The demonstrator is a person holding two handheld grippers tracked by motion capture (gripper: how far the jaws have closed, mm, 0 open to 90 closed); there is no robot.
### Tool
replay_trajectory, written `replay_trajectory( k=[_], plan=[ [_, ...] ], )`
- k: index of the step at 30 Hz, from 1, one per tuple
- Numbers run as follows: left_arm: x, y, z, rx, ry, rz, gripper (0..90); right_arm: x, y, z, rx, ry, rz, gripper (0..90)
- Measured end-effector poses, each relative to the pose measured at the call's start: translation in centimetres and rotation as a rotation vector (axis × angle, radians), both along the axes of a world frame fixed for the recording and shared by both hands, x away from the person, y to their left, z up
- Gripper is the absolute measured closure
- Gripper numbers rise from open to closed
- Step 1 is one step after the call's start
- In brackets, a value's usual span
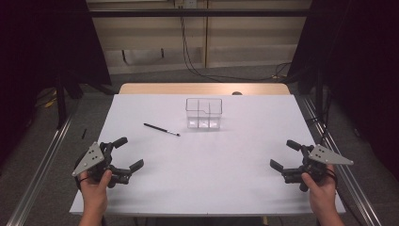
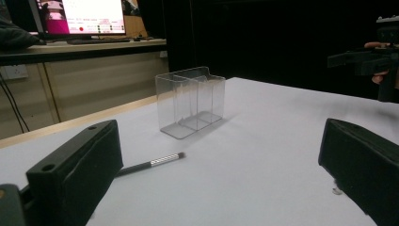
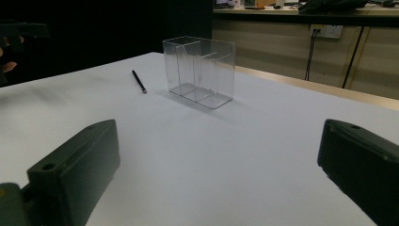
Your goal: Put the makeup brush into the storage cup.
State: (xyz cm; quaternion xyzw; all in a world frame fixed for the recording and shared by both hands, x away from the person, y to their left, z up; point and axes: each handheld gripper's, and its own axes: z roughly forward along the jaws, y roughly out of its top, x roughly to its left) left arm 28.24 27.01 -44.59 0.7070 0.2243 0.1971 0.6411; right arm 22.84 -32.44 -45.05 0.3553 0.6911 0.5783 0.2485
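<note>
Both the left tool (image 1: 128, 153) and right tool (image 1: 284, 155) gape empty, the thin black pen (image 1: 161, 129) and clear plastic divided box (image 1: 203, 113) lying ahead of them on the white desk (image 1: 207, 174).

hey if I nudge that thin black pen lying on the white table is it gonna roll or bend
The pen looks slim and round, so a sideways nudge would probably roll it across the smooth table. It seems straight and stiff, unlikely to flop when lifted. Lying flat, it may be hard to pinch and could slip.
</note>
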Motion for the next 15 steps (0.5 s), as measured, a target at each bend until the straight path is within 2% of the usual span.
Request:
replay_trajectory(
  k=[1,3,8,15],
  plan=[
    [-0.03,-0.08,-0.04,-0.008,0.003,-0.003,0.0,0.04,0.02,0.01,0.001,0.001,0.0,0.0],
    [-0.1,-0.1,-0.14,0.008,0.005,-0.007,0.0,0.16,0.08,-0.02,0.003,-0.003,0.003,0.0],
    [-0.07,-0.2,-0.32,0.006,0.015,-0.013,0.0,0.18,0.24,-0.12,-0.003,0.001,0.007,0.0],
    [0.12,-0.33,-0.37,0.002,0.009,-0.021,0.0,0.03,0.32,-0.08,-0.002,0.0,0.005,0.0]
  ],
)
